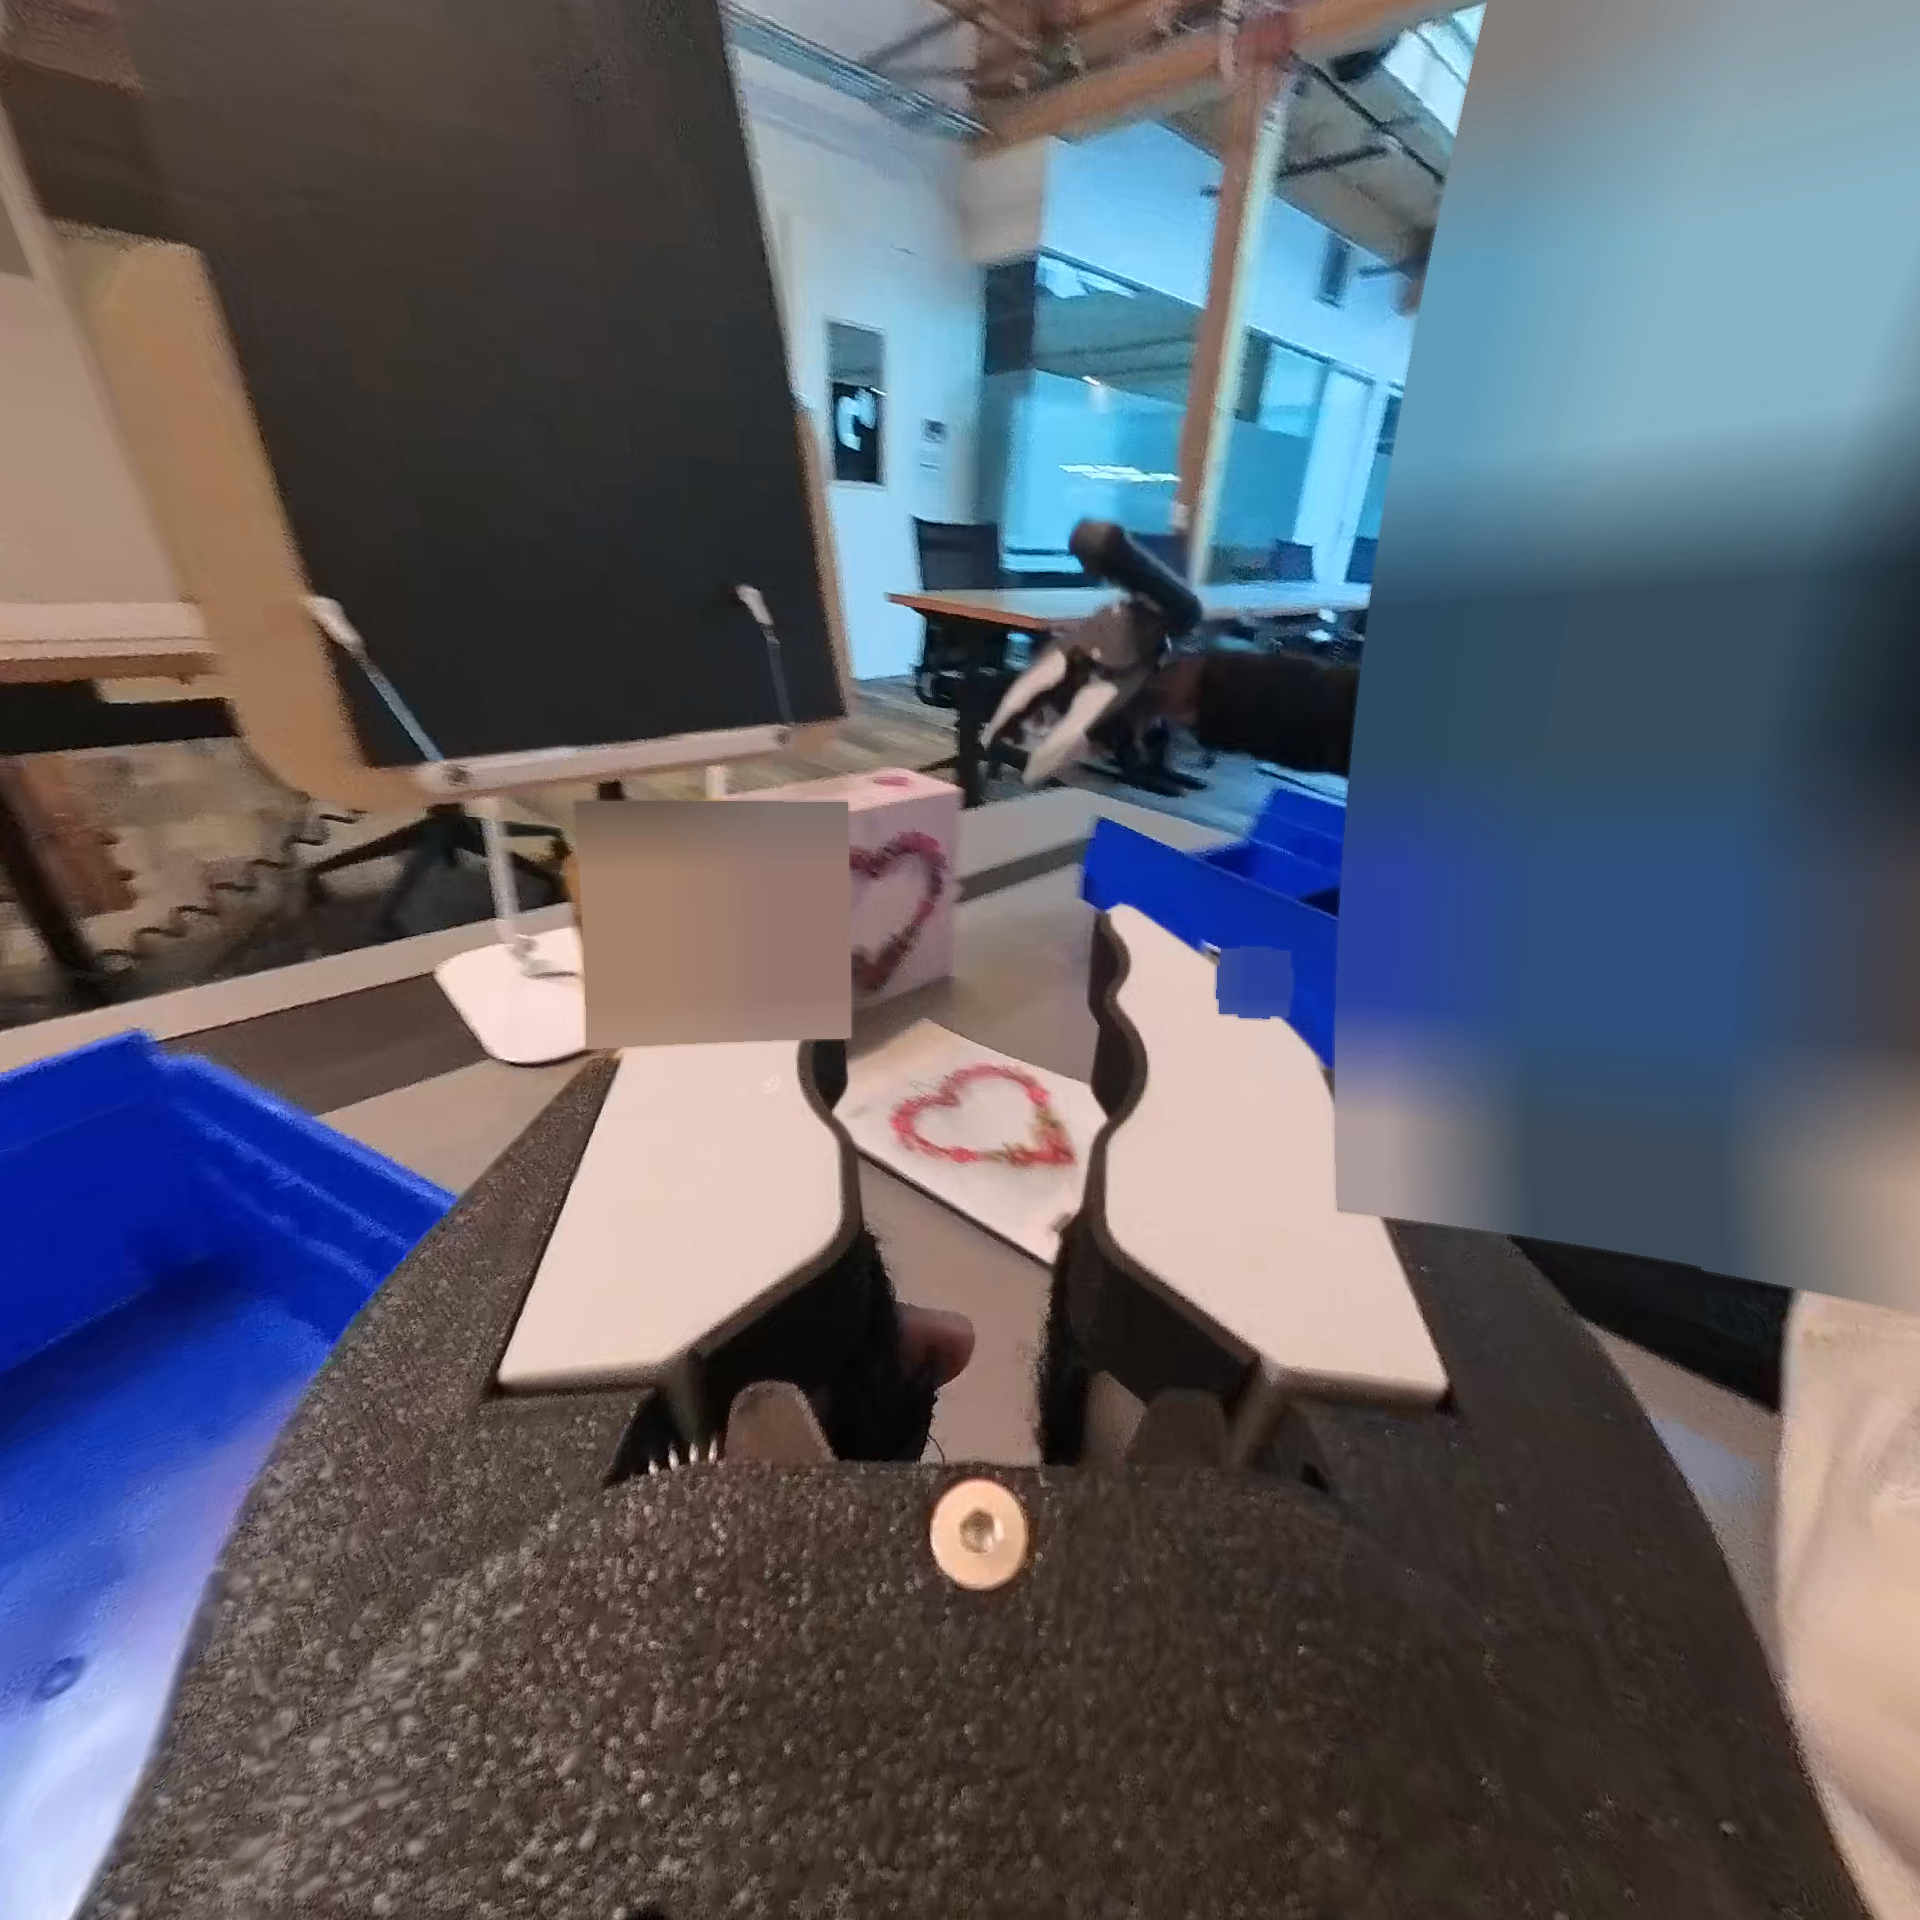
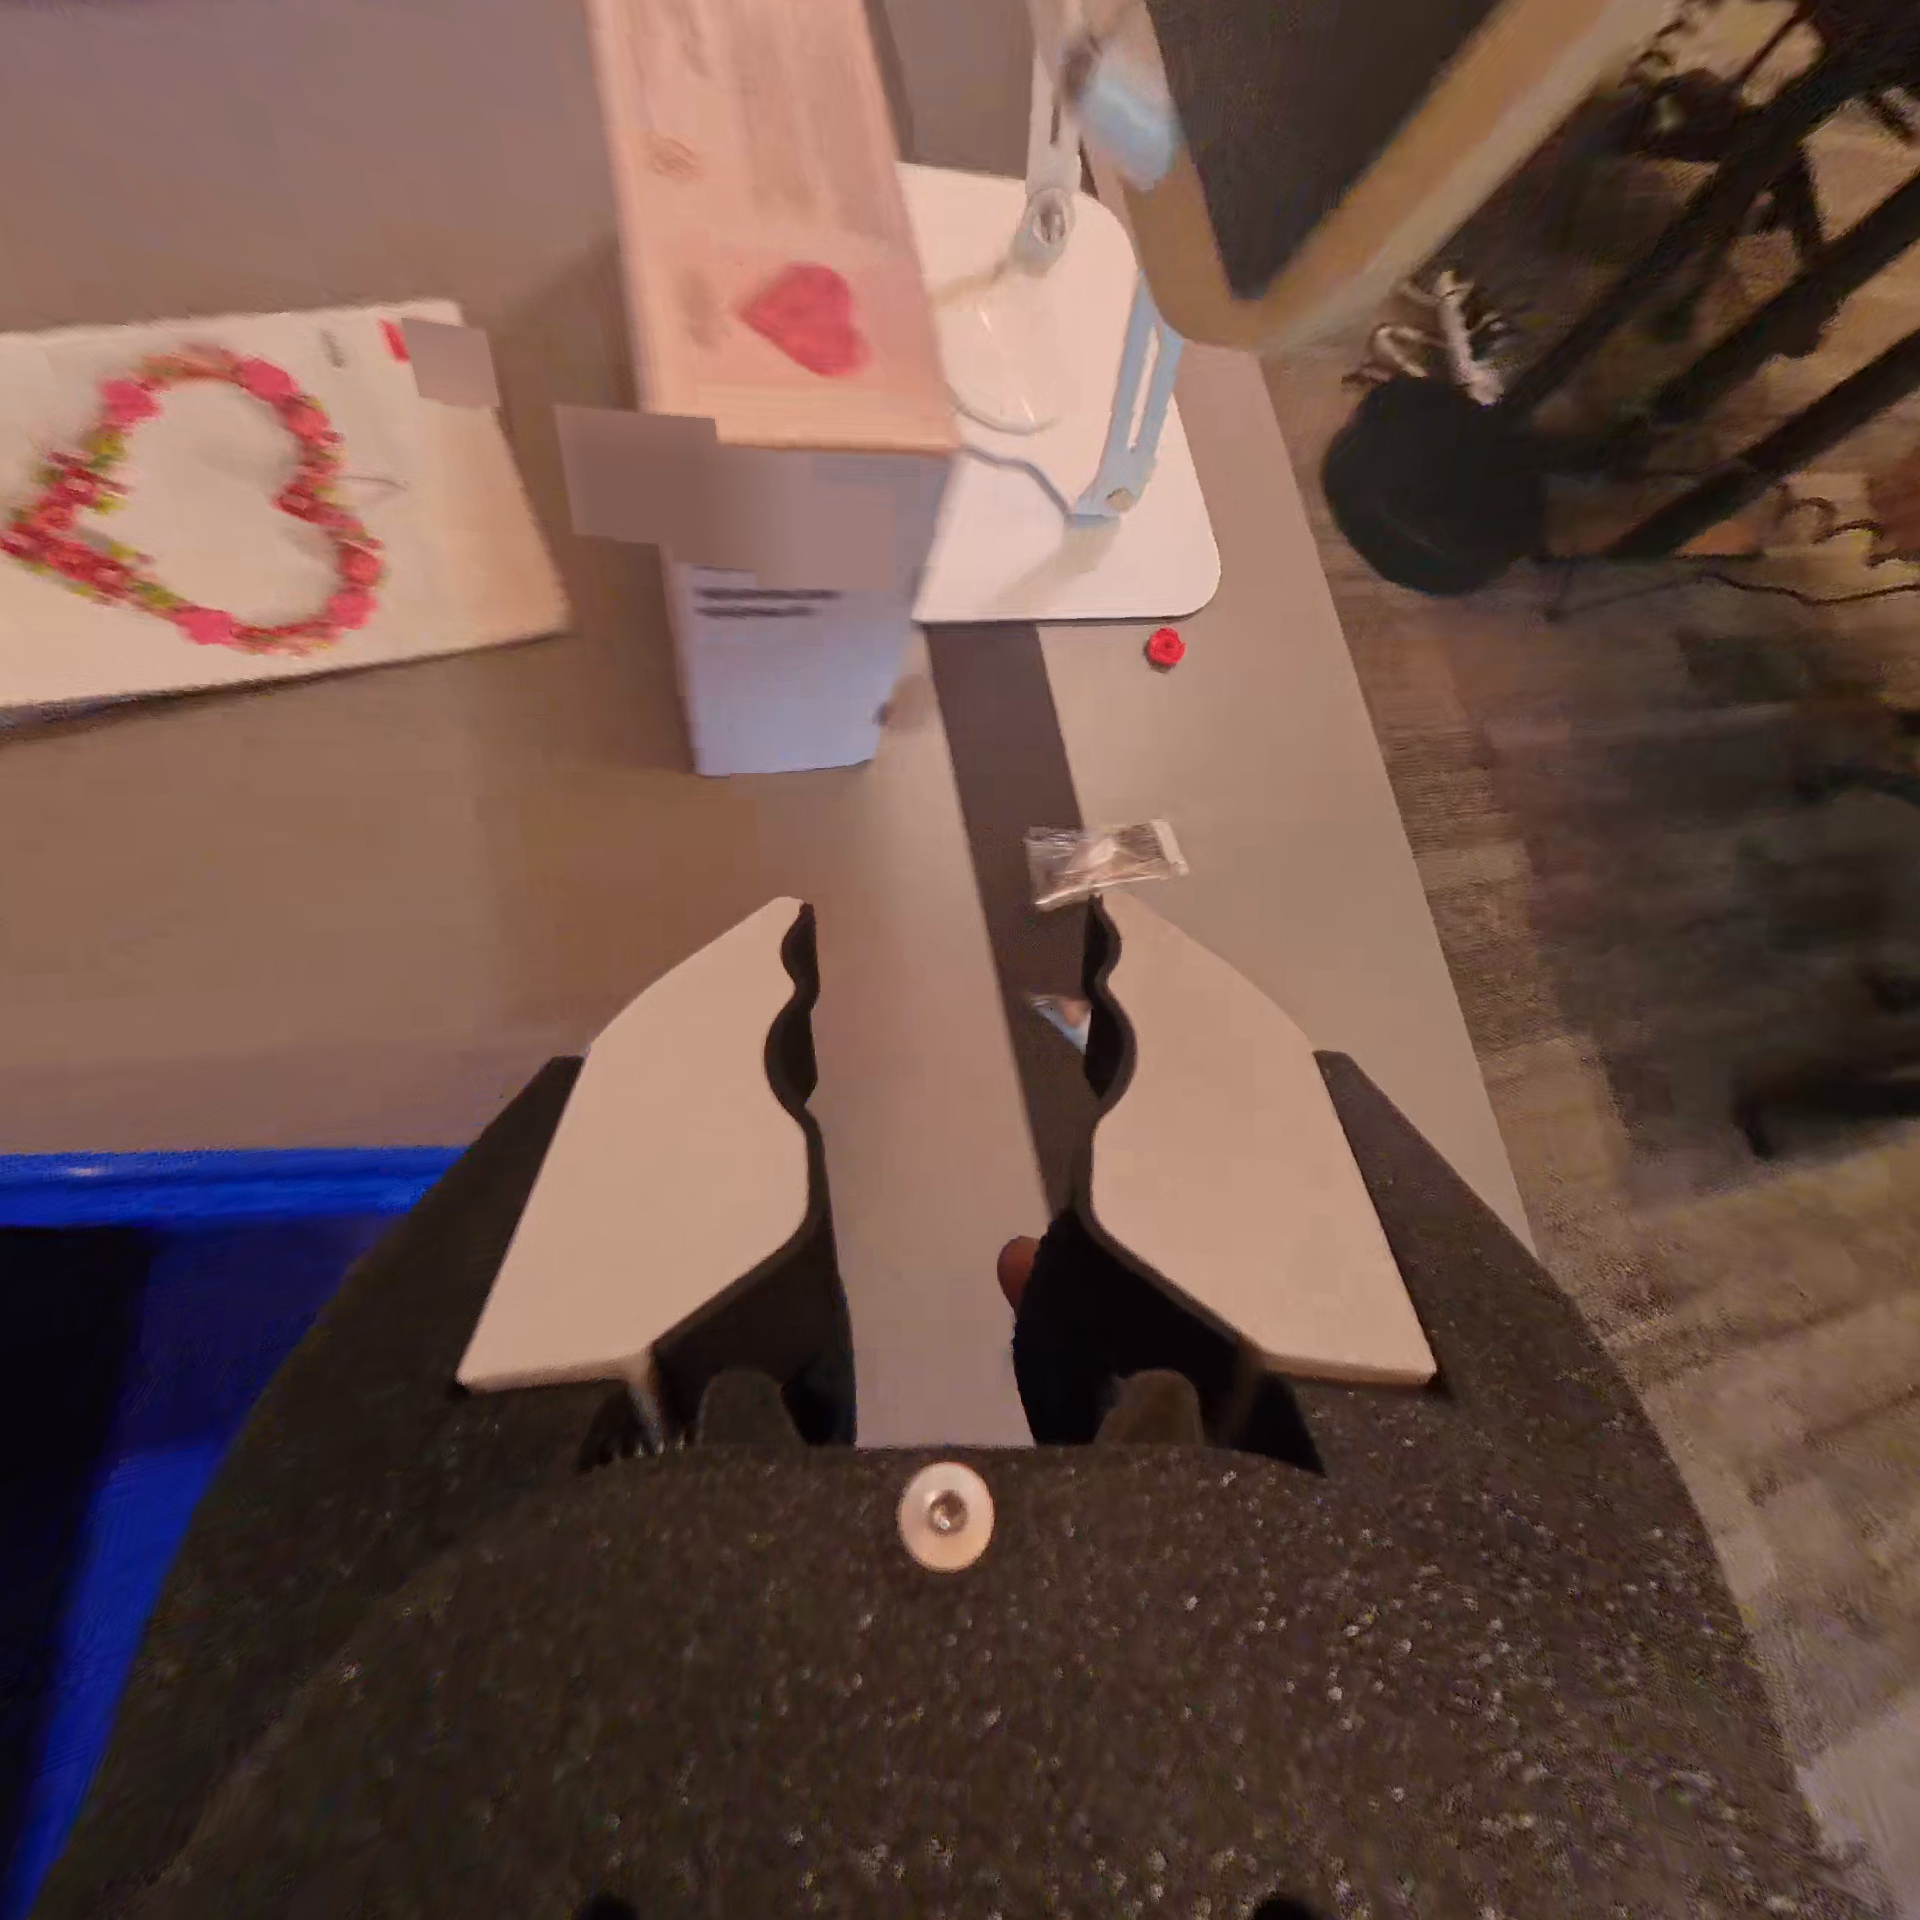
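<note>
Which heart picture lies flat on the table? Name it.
The flower-heart sheet lies flat on the grey table; the other hearts are printed on the upright box beside it.

Grey table (image 2: 312,935): heart sheet (image 2: 239,499) lies flat beside the upright box (image 2: 779,416), a white lamp base (image 2: 1081,520) just behind it. Red stud (image 2: 1165,648), clear bag (image 2: 1107,862) nearby; blue bin (image 1: 156,1247) at the edge.

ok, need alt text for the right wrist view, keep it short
The right gripper hovers open and empty above a grey table, its fingertips nearest a small clear packet. Beyond lie a sheet with a flower heart, a box with a red heart, a white stand base and a small red piece; a blue bin sits lower left.
</note>
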{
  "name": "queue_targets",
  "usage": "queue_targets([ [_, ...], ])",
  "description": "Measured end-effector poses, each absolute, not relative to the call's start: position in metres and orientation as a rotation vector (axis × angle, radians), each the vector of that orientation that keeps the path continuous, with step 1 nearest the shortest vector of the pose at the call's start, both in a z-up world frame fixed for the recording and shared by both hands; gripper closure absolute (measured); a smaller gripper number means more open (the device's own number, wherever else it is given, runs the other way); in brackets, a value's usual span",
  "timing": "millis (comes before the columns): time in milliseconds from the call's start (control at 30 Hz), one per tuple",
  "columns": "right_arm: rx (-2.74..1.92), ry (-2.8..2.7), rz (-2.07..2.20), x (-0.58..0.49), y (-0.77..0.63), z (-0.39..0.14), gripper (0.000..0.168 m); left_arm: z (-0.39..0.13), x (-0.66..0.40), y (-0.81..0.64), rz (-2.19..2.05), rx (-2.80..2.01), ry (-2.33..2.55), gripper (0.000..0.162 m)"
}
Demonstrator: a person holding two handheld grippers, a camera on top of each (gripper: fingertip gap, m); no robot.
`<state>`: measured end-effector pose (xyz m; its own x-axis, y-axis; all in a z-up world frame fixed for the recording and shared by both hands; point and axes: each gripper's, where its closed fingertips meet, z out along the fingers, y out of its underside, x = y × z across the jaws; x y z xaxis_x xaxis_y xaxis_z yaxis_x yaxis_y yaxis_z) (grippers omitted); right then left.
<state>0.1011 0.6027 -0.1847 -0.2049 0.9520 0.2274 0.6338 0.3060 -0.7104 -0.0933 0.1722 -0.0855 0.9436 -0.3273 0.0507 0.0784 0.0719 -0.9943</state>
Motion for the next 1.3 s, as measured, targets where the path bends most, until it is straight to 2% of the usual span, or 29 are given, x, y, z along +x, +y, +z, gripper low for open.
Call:
queue_targets([
  [100,-1.445,-2.054,0.655,0.068,0.641,-0.219,0.117,-0.078,-0.112,0.178,-0.201,-1.439,0.116,0.117],
  [200,-1.482,-2.069,0.594,0.027,0.670,-0.253,0.136,-0.080,-0.125,0.183,-0.104,-1.441,0.085,0.119],
  [400,-1.418,-2.150,0.664,-0.034,0.672,-0.300,0.120,-0.089,-0.134,0.182,-0.101,-1.424,0.017,0.122],
  [733,-1.548,-2.081,0.732,-0.080,0.693,-0.314,0.125,-0.102,-0.154,0.175,-0.116,-1.436,-0.033,0.124],
  [867,-1.517,-2.098,0.733,-0.085,0.696,-0.316,0.134,-0.109,-0.153,0.175,-0.099,-1.470,-0.019,0.124],
  [967,-1.490,-2.136,0.775,-0.085,0.688,-0.317,0.152,-0.114,-0.154,0.174,-0.092,-1.491,-0.019,0.124],
  [1133,-1.574,-2.127,0.754,-0.072,0.694,-0.316,0.153,-0.110,-0.153,0.170,-0.105,-1.468,-0.021,0.125],
  [1300,-1.625,-2.054,0.744,-0.011,0.699,-0.271,0.152,-0.101,-0.137,0.174,-0.135,-1.464,0.077,0.126],
])
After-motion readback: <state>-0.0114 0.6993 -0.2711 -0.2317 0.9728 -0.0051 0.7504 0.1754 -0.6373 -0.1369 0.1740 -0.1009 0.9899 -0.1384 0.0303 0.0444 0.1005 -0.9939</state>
